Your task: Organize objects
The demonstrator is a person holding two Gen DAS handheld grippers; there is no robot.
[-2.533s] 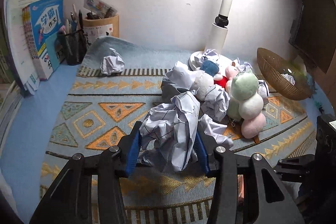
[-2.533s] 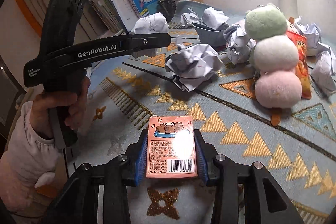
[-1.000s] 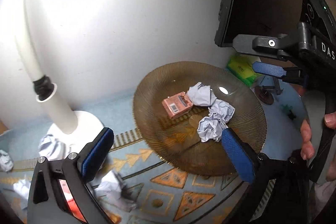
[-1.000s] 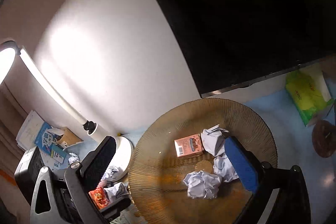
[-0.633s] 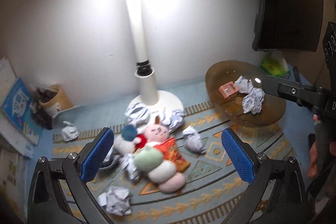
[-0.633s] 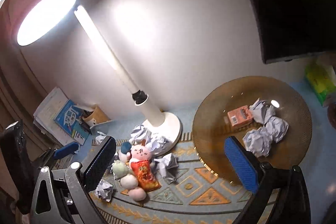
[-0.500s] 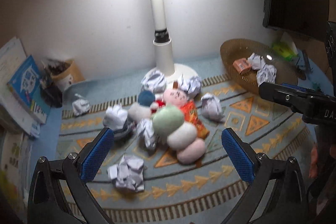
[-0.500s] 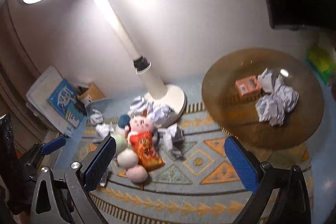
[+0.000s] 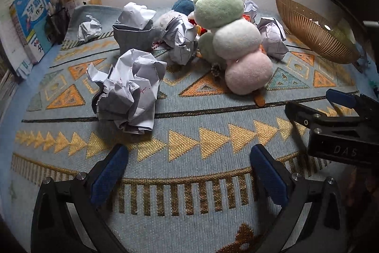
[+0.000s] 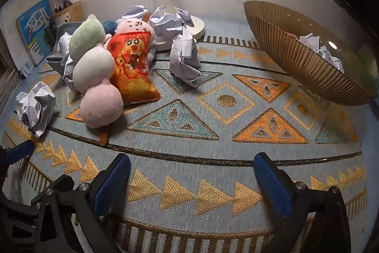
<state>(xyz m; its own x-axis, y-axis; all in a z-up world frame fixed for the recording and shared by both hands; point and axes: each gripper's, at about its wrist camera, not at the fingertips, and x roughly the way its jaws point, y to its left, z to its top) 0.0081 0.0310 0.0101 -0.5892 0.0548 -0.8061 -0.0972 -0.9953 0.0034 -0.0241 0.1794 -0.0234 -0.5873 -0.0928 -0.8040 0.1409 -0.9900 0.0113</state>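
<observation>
A crumpled paper ball (image 9: pixel 129 90) lies on the patterned mat (image 9: pixel 189 134) just ahead of the left tool (image 9: pixel 189 165), slightly to its left. Both tools, left and right (image 10: pixel 191 179), hover with fingers spread wide, holding nothing; the amber bowl (image 10: pixel 300 63) with paper sits far right.

On the patterned mat (image 9: pixel 189 141) we find a crumpled paper ball (image 9: pixel 128 94) nearest us, left of the stacked plush toy (image 9: pixel 234 39). Behind them lie more paper balls (image 9: pixel 181 39) around the lamp base (image 10: pixel 189 27). A snack bag (image 10: pixel 132 65) leans beside the plush. Books (image 9: pixel 28 20) stand far left; the bowl (image 10: pixel 296 58), far right, holds paper.
</observation>
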